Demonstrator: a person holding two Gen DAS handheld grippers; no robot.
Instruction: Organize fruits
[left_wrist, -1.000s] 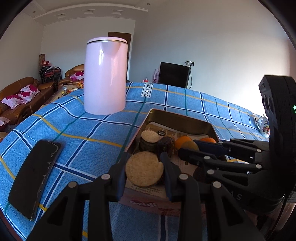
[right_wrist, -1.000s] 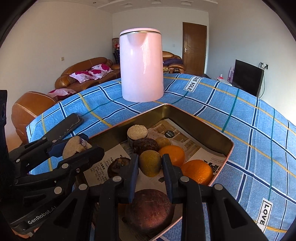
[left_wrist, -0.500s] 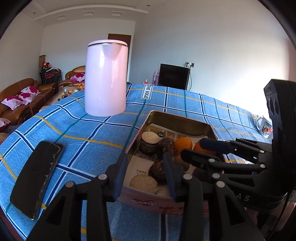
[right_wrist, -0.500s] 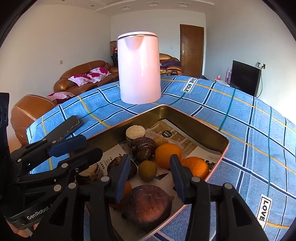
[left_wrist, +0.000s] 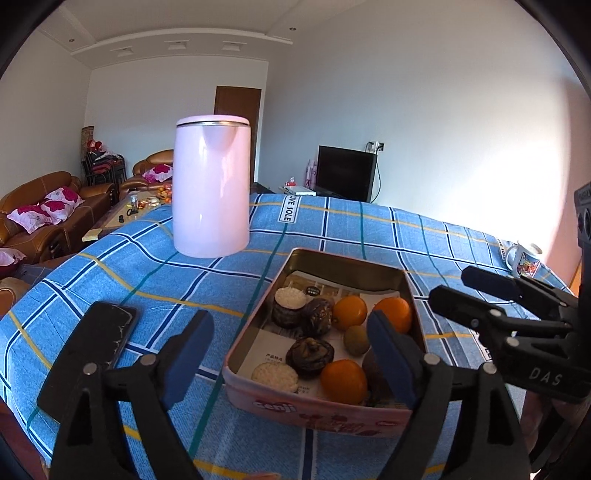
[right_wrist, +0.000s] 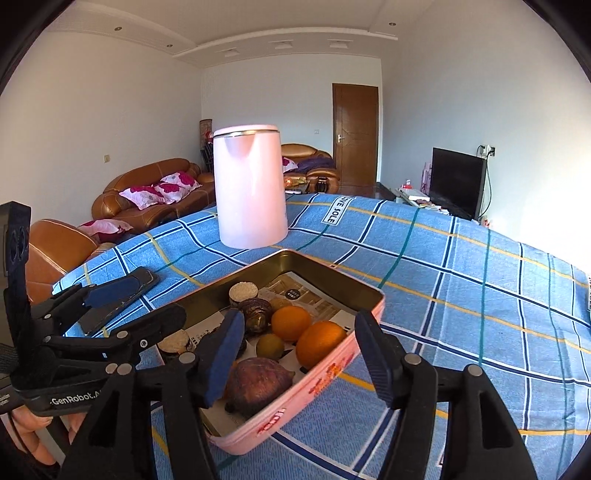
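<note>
A pink tin tray (left_wrist: 317, 408) (right_wrist: 317, 376) lined with paper sits on the blue checked cloth. It holds three oranges (left_wrist: 393, 314) (right_wrist: 320, 343), a small green kiwi (left_wrist: 355, 339) (right_wrist: 269, 345), dark brown fruits (left_wrist: 309, 352) (right_wrist: 258, 382) and two pale round cakes (left_wrist: 275, 376) (right_wrist: 243, 292). My left gripper (left_wrist: 291, 363) is open and empty, held back above the tray's near end. My right gripper (right_wrist: 299, 356) is open and empty, above the tray's near corner. Each gripper shows in the other's view.
A tall pink kettle (left_wrist: 211, 186) (right_wrist: 252, 186) stands beyond the tray. A black phone (left_wrist: 90, 347) (right_wrist: 118, 301) lies left of the tray. A printed mug (left_wrist: 524, 258) stands at the far right table edge. Sofas, a door and a TV lie beyond.
The left gripper let go of a pale cake, which now lies in the tray. The right gripper let go of the kiwi. Both opened wide and drew back and up.
</note>
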